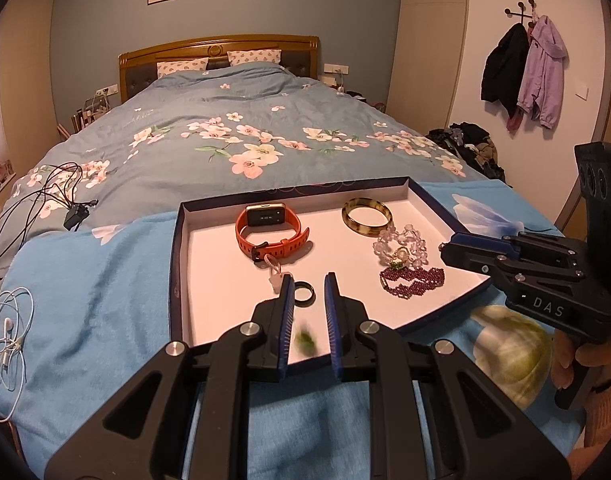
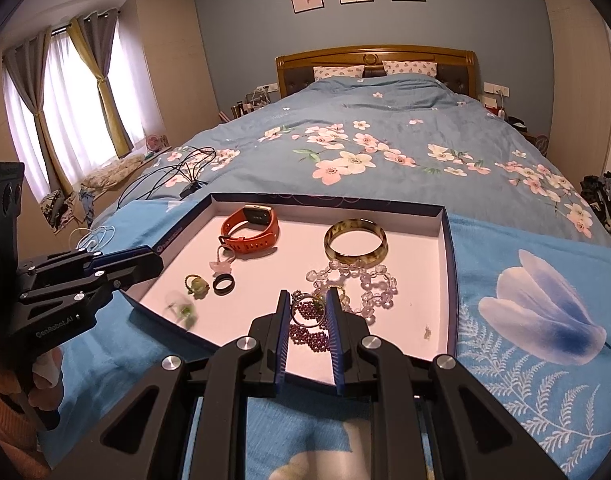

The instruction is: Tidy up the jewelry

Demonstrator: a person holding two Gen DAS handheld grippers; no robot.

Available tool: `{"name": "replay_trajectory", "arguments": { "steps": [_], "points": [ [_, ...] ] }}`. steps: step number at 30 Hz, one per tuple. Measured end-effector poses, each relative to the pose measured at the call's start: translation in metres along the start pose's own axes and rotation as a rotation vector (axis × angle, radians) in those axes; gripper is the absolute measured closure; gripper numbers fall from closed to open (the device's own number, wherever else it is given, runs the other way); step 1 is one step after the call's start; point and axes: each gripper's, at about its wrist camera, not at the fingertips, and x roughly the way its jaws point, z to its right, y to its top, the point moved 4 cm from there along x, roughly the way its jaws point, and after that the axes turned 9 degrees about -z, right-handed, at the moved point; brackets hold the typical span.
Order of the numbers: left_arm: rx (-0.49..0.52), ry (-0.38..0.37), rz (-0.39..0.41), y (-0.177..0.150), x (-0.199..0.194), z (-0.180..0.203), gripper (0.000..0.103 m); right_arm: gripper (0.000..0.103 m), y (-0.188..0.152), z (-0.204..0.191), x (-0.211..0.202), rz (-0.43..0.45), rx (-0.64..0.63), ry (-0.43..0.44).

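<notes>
A shallow white tray (image 1: 177, 248) (image 2: 449, 264) lies on the bed. It holds an orange watch (image 1: 271, 236) (image 2: 251, 232), a mottled bangle (image 1: 367, 216) (image 2: 355, 242), a clear bead bracelet (image 1: 405, 240) (image 2: 365, 284), a purple bead strand (image 1: 413, 280) (image 2: 309, 334) and a black ring (image 1: 304, 292) (image 2: 223, 283). A small green piece (image 1: 305, 340) (image 2: 183, 310) near the tray's front-left corner is blurred. My left gripper (image 1: 309, 278) (image 2: 159, 260) hovers above it, jaws narrowly apart and empty. My right gripper (image 2: 308, 294) (image 1: 443, 246) hangs over the purple beads, jaws also narrowly apart and empty.
A light-blue flowered cloth (image 2: 525, 320) lies under the tray on the floral duvet (image 1: 245, 120). Black cables (image 1: 45, 196) and white earphones (image 1: 9, 332) lie to the left. Clothes are piled beside the bed (image 1: 469, 140). A hand (image 1: 565, 360) grips the right tool.
</notes>
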Motion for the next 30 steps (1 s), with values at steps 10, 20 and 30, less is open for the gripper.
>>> {"name": "replay_trajectory", "arguments": {
  "steps": [10, 20, 30],
  "points": [
    [-0.033, -0.002, -0.047, 0.003, 0.024, -0.009, 0.087, 0.087, 0.007, 0.003, 0.02, -0.046, 0.008, -0.013],
    [-0.054, -0.003, -0.053, 0.002, 0.031, -0.014, 0.073, 0.086, 0.006, 0.004, 0.03, -0.076, 0.023, -0.02],
    [-0.057, 0.047, 0.024, -0.004, 0.003, -0.013, 0.027, 0.049, 0.0, 0.001, 0.006, -0.002, 0.026, -0.022]
  ]
}}
